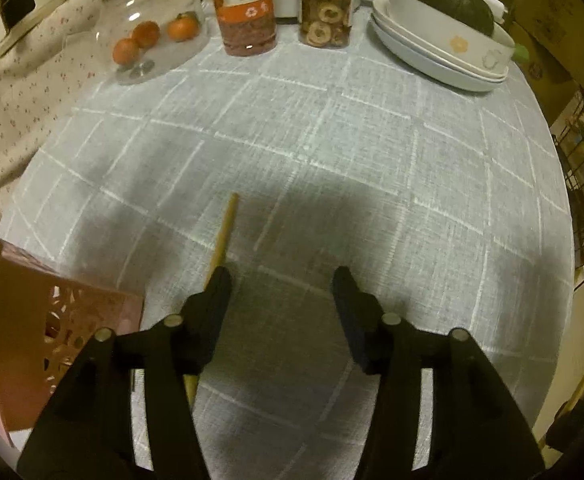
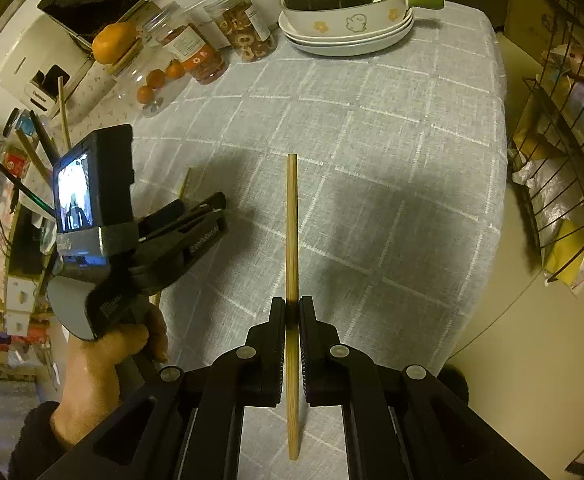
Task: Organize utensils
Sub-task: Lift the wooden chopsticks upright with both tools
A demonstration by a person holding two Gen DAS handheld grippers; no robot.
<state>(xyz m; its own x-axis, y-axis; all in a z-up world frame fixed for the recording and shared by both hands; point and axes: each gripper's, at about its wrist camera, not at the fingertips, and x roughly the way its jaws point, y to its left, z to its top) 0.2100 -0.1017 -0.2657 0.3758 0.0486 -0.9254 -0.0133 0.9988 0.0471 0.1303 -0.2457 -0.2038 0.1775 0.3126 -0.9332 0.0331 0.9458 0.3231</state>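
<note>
My right gripper [image 2: 292,305] is shut on a wooden chopstick [image 2: 292,224] and holds it above the grey checked tablecloth [image 2: 392,152]. My left gripper [image 1: 281,280] is open and empty, low over the cloth. A second wooden chopstick [image 1: 223,236] lies on the cloth and passes under the left finger [image 1: 215,292]. In the right wrist view the left gripper [image 2: 215,208] is at the left, with that chopstick's tip [image 2: 185,182] showing beyond it. A pink perforated holder [image 1: 51,332] stands at the near left.
At the back stand a glass dome over small oranges [image 1: 147,36], two clear jars [image 1: 326,4], and stacked white plates with a pan holding a green squash [image 1: 448,0]. A wire rack [image 2: 564,160] stands off the table's right edge. More sticks stand at the far left [image 2: 63,112].
</note>
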